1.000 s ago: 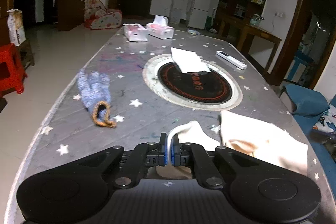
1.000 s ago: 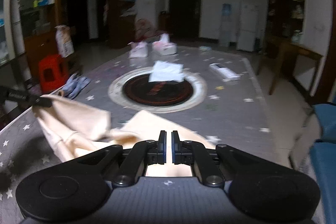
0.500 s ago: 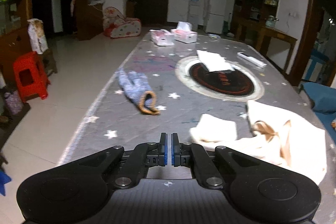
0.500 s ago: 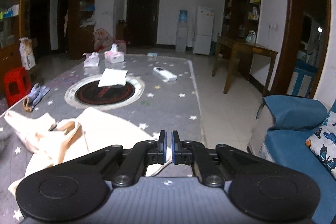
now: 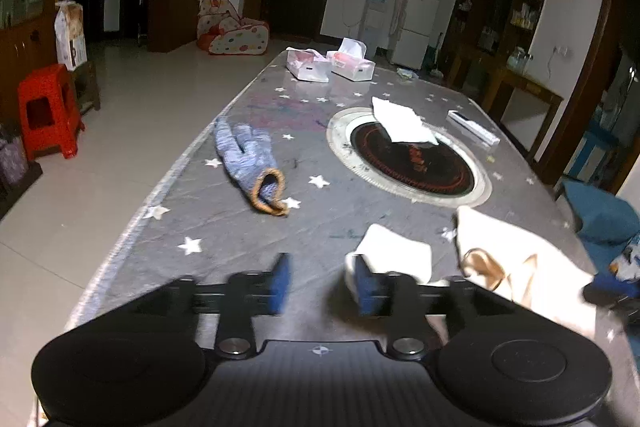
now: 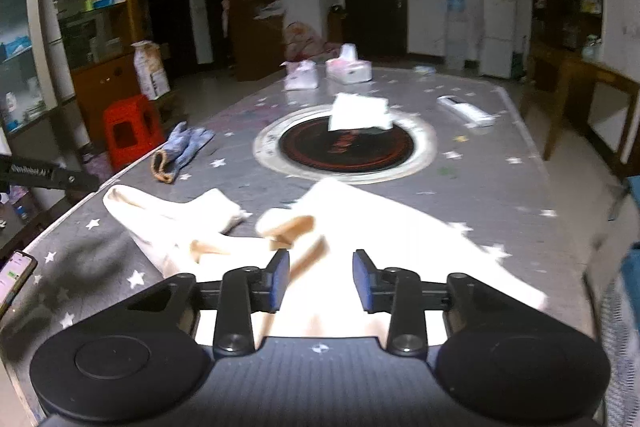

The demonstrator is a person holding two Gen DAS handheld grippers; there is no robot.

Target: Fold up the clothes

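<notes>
Lying crumpled near the near edge of the grey starry surface is a cream cloth top. One sleeve sticks out toward the left edge, and the wide part spreads toward the right edge. The right gripper hangs just over the middle of the top. Its jaws are opening, with cloth showing below the gap, and the blue pads do not press on the cloth. So it has let go and holds nothing. The left gripper is by the sleeve end of the cream cloth top. Its jaws are opening too. A bit of sleeve lies right by the right-side pad, but I cannot tell if it touches. Bare surface shows in the gap, so this gripper holds nothing either. Farther out, a blue glove with a brown cuff lies near the left edge of the surface. A round dark plate with a pale ring sits in the middle, and a white paper lies on its far side. A white remote lies near the right edge. Two tissue boxes stand at the far end. A phone with a lit screen peeks in at the near left corner.
</notes>
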